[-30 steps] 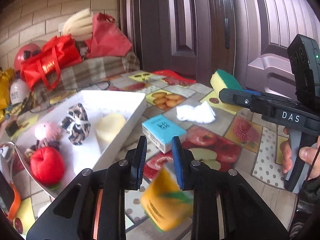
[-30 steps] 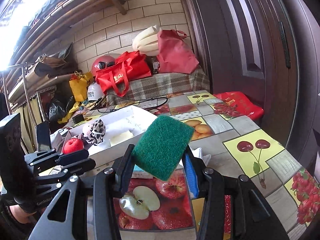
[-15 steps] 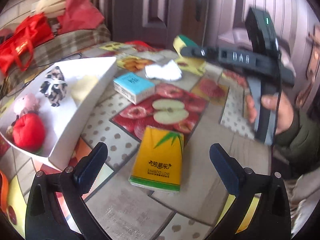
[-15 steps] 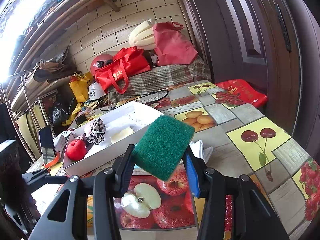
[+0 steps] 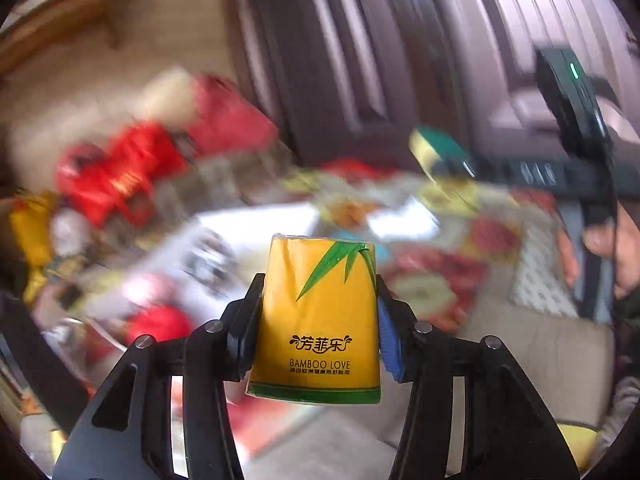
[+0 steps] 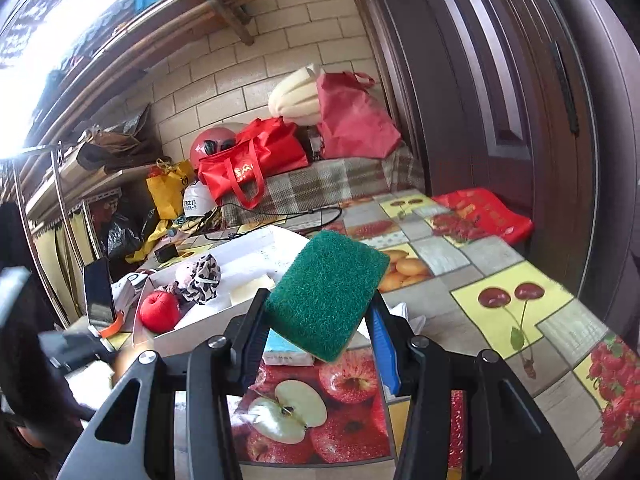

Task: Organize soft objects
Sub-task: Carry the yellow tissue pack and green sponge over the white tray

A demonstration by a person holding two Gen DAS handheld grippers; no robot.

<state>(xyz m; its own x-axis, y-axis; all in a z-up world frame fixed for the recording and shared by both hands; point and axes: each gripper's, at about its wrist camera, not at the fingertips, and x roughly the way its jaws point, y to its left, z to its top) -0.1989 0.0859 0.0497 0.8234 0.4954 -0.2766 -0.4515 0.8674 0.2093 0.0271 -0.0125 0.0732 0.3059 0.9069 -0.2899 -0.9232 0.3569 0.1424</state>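
Left gripper [image 5: 320, 312] clamps yellow tissue pack [image 5: 320, 320], low centre of frame, lifted off table. Right gripper [image 6: 316, 320] pinches green sponge [image 6: 326, 294], frame centre, tilted, held above blue pack [image 6: 286, 354]. Beyond, left of centre: white tray [image 6: 256, 248] holding red apple toy [image 6: 160, 311] and scrunchie [image 6: 202, 278]. Left view blurred. Risk: soft pack squashing and slipping from pads; sponge, gripped by edges, twisting free short of tray.

The left gripper [image 5: 318, 322] clamps a yellow tissue pack [image 5: 318, 320] at centre, held upright. At two o'clock, blurred, the right gripper [image 5: 448, 164] grips a green sponge [image 5: 436, 146]. Red bags [image 5: 124, 172] smear at ten o'clock.
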